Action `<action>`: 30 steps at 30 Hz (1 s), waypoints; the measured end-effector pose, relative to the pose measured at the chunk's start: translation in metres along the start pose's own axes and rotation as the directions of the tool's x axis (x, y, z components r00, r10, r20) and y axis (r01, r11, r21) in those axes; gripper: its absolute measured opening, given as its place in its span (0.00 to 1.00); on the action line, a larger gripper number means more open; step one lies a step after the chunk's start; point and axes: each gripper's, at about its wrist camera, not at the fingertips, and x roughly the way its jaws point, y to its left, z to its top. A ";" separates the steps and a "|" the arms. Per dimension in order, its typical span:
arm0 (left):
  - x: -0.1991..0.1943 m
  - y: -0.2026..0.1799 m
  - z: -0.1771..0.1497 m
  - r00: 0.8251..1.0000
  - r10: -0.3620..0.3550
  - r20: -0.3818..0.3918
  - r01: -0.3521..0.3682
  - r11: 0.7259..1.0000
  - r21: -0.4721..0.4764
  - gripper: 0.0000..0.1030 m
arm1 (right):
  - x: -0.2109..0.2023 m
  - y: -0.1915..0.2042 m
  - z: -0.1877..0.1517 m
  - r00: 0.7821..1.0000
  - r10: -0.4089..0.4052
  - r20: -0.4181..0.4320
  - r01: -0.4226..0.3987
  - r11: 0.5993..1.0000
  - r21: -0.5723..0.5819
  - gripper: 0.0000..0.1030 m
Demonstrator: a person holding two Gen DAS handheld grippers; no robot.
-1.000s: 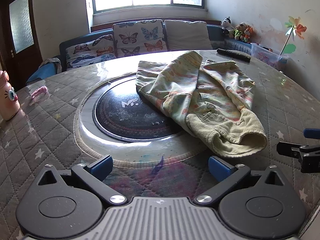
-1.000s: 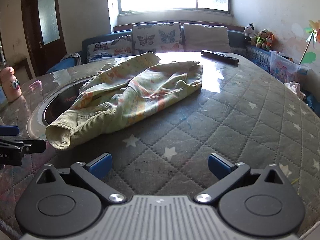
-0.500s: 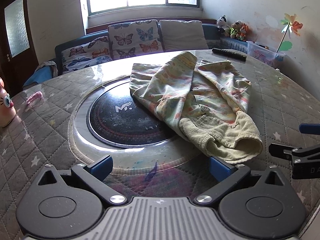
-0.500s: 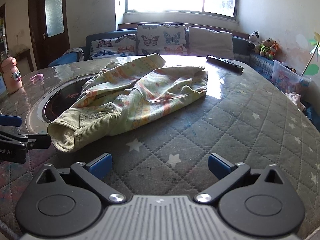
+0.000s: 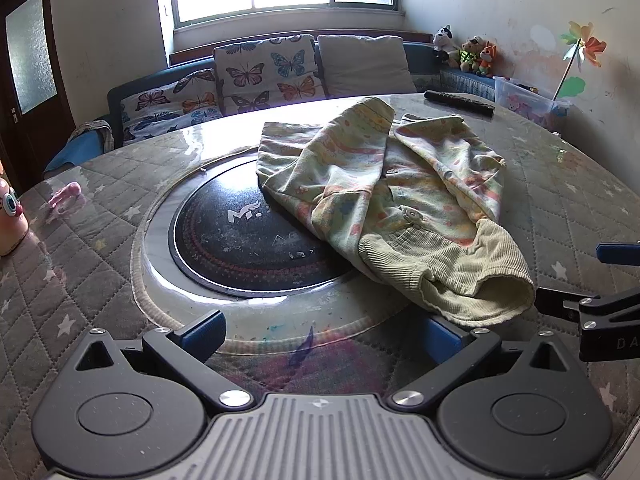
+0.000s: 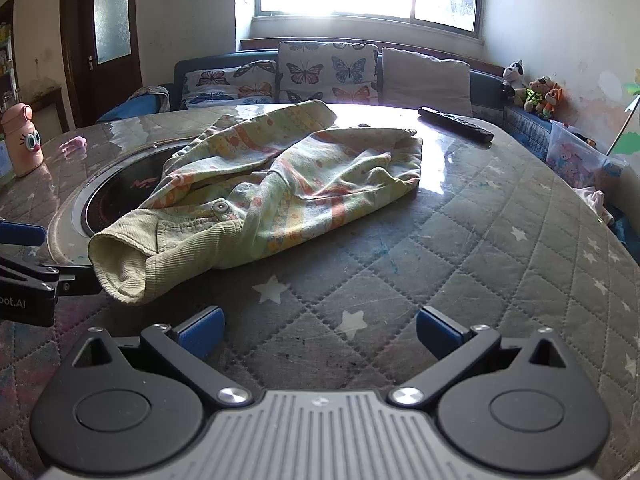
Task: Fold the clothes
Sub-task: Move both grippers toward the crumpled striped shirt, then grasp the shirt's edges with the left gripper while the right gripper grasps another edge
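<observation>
Left wrist view: at the far left a pink bottle (image 5: 10, 216) with cartoon eyes is seen, then a glossy black round inset (image 5: 248, 236) sunk into the quilted, star-stitched surface (image 5: 80, 248). The garment (image 5: 384, 200), a soft pastel-printed piece of clothing ending in a ribbed, corduroy-like cuff (image 5: 472, 280), lies rumpled and loosely bunched, partly over the inset and partly on the quilting. The left claw (image 5: 320, 330) is held released, its blue pads wide apart, with the cuff just ahead of its right finger. At the right edge the right claw (image 6: 318, 328) is likewise released and empty, near the cuff's open end.

Whether the bundle is a half-made fold or a heap awaiting spreading cannot be settled. Either way, limp cloth is best pinched at single-layer edges or corners, lifted low and drawn taut between both claws, so that creases are not trapped. The slick inset may let fabric slide; the quilting should grip it. A black remote (image 6: 456, 124) lies beyond, well apart.
</observation>
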 end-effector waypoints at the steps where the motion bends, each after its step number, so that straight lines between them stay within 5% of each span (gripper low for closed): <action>1: 0.000 0.000 0.001 1.000 0.001 -0.001 -0.001 1.000 0.000 1.00 | 0.000 0.000 0.000 1.000 0.002 0.000 -0.002 1.000 0.000 1.00; 30: 0.011 0.006 0.040 0.999 0.025 0.044 -0.028 0.998 0.060 1.00 | 0.018 -0.005 0.035 1.000 0.014 -0.008 -0.014 0.998 -0.063 1.00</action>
